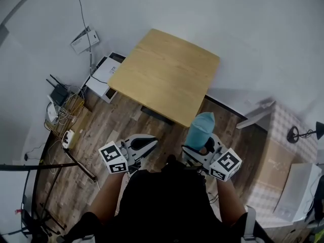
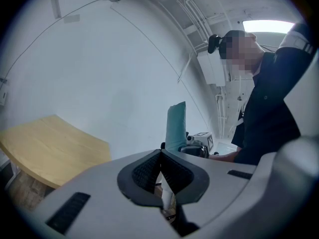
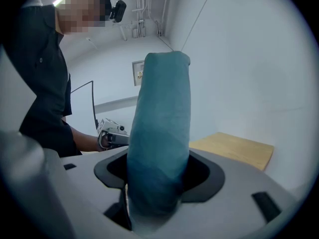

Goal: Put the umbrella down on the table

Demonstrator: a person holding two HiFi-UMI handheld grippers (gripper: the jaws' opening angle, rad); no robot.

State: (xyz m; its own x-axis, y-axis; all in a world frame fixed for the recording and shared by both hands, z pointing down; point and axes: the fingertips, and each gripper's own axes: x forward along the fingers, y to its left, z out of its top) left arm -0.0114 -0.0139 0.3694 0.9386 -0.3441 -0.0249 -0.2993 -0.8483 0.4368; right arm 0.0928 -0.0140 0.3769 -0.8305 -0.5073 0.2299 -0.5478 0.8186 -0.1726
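Umbrella [image 1: 201, 126] is standing upright, clamped in my right claw [image 1: 203, 148], the surface [image 1: 167, 72] lying ahead, slightly leftward. My left claw [image 1: 151, 145] is hanging closed, empty.

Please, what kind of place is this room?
Probably a workroom or lab, not a home: a bare wooden table, a router with loose cables on the floor, and a cardboard box nearby.

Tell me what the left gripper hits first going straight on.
Likely the white wall, far off: the left gripper aims between the table, lower left, and the umbrella, just right. Depth is unclear.
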